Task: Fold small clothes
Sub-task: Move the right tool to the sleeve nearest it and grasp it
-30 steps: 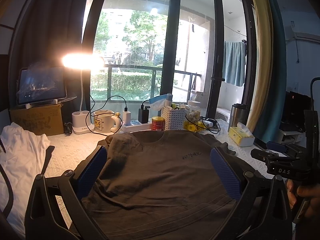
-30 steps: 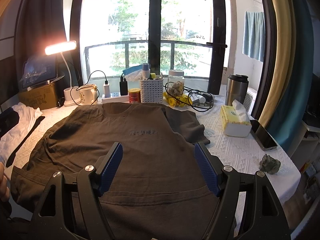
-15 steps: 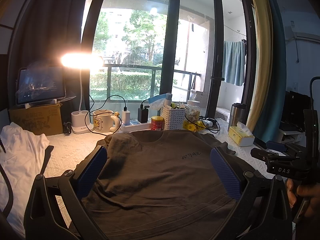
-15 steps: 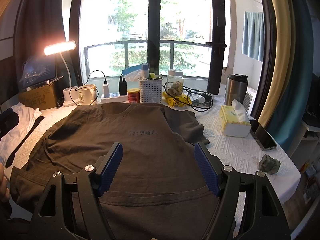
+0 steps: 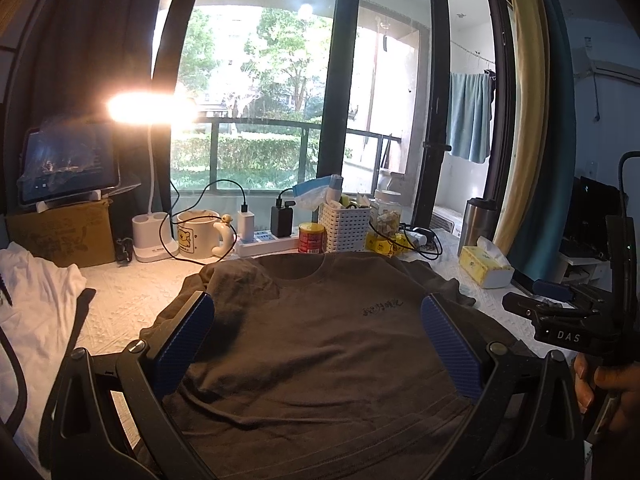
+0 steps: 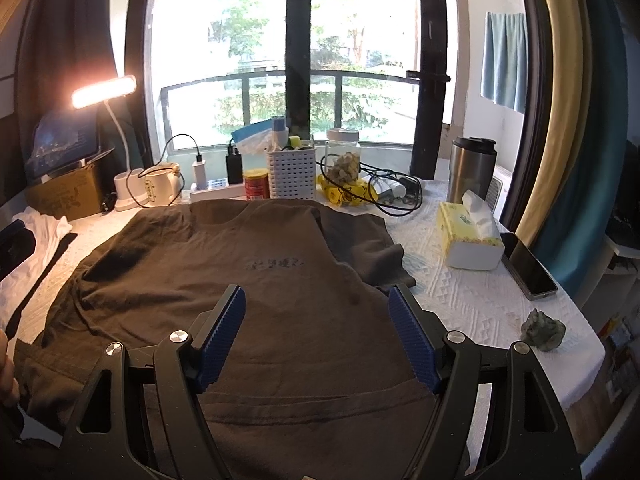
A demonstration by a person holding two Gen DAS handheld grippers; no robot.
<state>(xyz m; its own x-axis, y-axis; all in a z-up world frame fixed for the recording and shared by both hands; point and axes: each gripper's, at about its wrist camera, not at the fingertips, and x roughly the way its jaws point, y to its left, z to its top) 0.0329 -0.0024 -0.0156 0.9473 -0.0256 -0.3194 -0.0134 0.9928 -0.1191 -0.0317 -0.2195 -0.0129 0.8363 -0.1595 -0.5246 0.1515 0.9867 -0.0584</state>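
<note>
Barely any shift since earlier: dark brown cotton T-shirt (image 6: 248,280) spread flat on white-clothed desk (image 6: 472,300), collar at 12 o'clock, ready for folding; left hand-held gripper (image 5: 318,344) and right hand-held gripper (image 6: 316,336) both agape, empty, poised over hem.

A large window (image 6: 360,80) with dark frames fills the far wall, showing a balcony railing (image 6: 360,78) and green trees in daylight. A dark curtain (image 5: 80,60) hangs at the left; yellow and teal curtains (image 6: 576,120) hang at the right. A blue towel (image 5: 468,116) hangs outside on the balcony. The desk (image 6: 472,300) carries a white textured cover. A lit desk lamp (image 5: 152,108) glows warm at the left rear, beside a tablet (image 5: 68,164) propped on a cardboard box (image 5: 64,232). A power strip (image 5: 264,240) lies along the window sill.
</note>
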